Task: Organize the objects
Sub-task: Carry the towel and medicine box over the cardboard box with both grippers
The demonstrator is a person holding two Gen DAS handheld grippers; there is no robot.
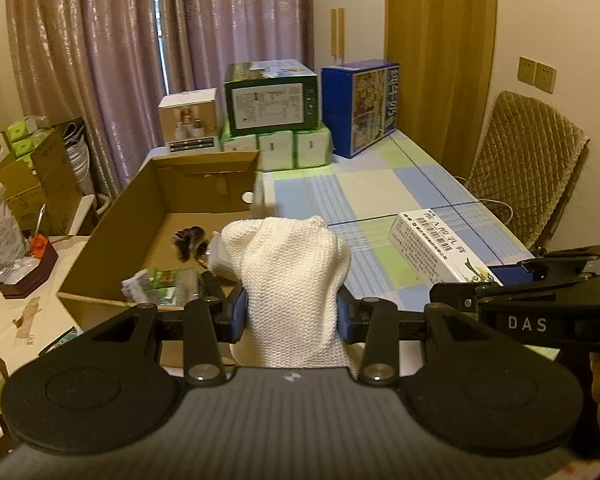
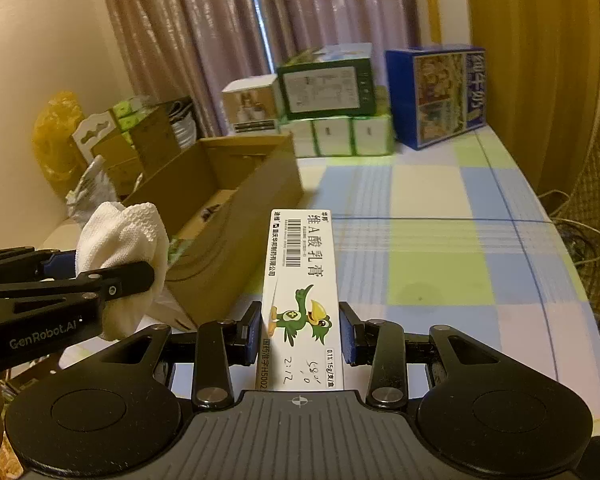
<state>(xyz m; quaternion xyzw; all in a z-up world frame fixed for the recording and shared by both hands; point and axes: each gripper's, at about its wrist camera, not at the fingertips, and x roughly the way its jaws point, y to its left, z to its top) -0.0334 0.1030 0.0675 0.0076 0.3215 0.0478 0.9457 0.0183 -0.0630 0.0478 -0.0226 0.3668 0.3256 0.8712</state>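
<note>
1. We hold our left gripper [image 1: 290, 316] clenched on a white knitted cloth [image 1: 288, 276], raised just right of the open cardboard box [image 1: 112, 236], which already holds a few small items ahead-left of it.
2. Our right gripper [image 2: 302, 336] clamps a white ointment carton [image 2: 302, 280] above the desk [image 2: 440, 240]; neither item is in the box yet.
3. Readable writing: "维A酸乳膏" and a barcode on the carton, "GenRobot.AI" and "DAS" on the grippers.
</note>
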